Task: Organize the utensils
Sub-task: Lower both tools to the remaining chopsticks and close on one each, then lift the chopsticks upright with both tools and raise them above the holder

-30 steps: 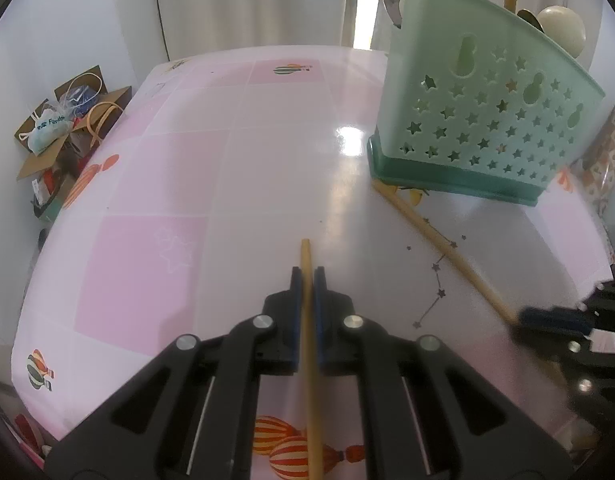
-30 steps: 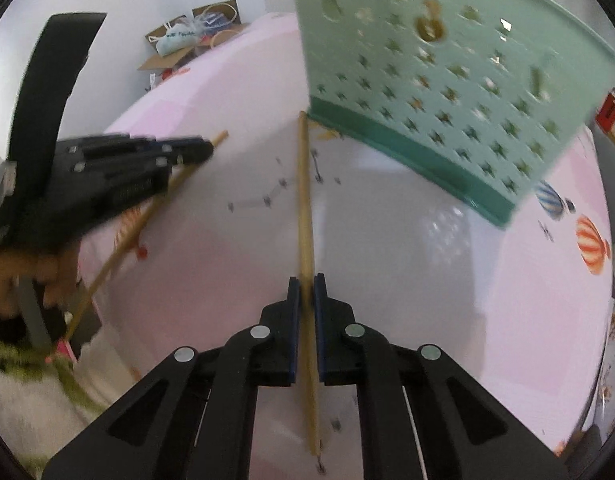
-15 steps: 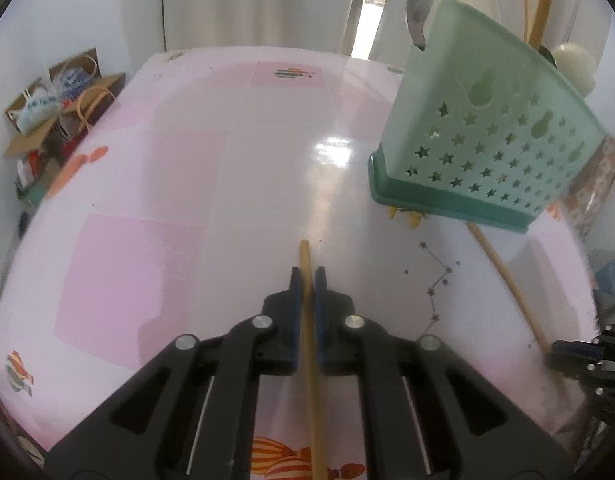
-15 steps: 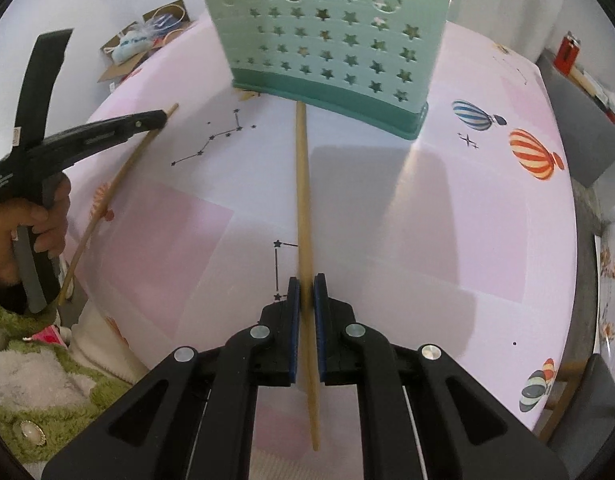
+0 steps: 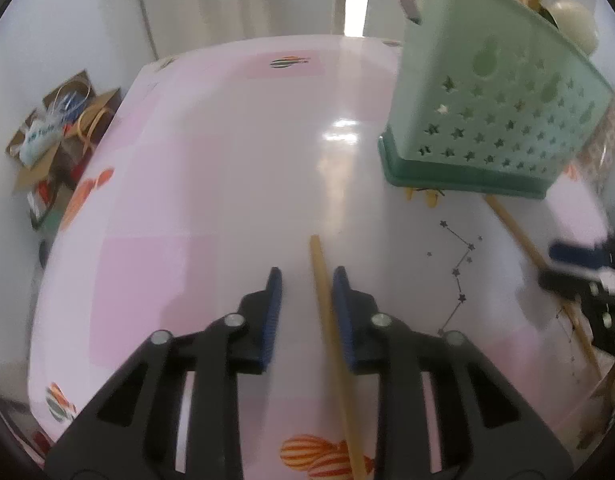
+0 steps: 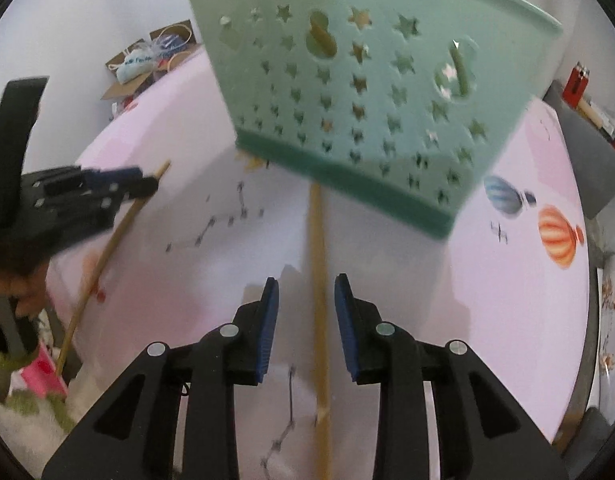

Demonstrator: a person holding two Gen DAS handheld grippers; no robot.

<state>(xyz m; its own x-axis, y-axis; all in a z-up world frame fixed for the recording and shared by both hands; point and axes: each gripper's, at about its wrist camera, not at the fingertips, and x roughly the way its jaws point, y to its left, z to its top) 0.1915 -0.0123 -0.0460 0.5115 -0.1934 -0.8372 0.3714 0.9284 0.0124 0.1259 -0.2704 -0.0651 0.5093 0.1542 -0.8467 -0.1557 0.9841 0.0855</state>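
My left gripper (image 5: 307, 274) hangs over the pink table (image 5: 211, 184), its jaws opening. A wooden chopstick (image 5: 327, 312) runs between the pads close to the right one, and the left pad stands clear of it. My right gripper (image 6: 306, 280) is opening too. A second chopstick (image 6: 318, 264) lies midway between its pads, untouched, its far end at the foot of the green star-holed utensil holder (image 6: 371, 92). The holder (image 5: 491, 112) has a spoon and sticks standing in it. Each view shows the other gripper: the right gripper (image 5: 563, 264) and the left gripper (image 6: 143, 182).
A cardboard box of clutter (image 5: 55, 132) sits off the table's left side. A grey ledge with a red item (image 6: 577, 84) stands beyond the right edge. A person's hand (image 6: 23, 300) and fuzzy sleeve are at the near left. Balloon prints (image 6: 559, 236) mark the tablecloth.
Both pairs of jaws were shut on their chopsticks and have now parted. The right gripper has come nearer to the holder, which now fills the top of its view.
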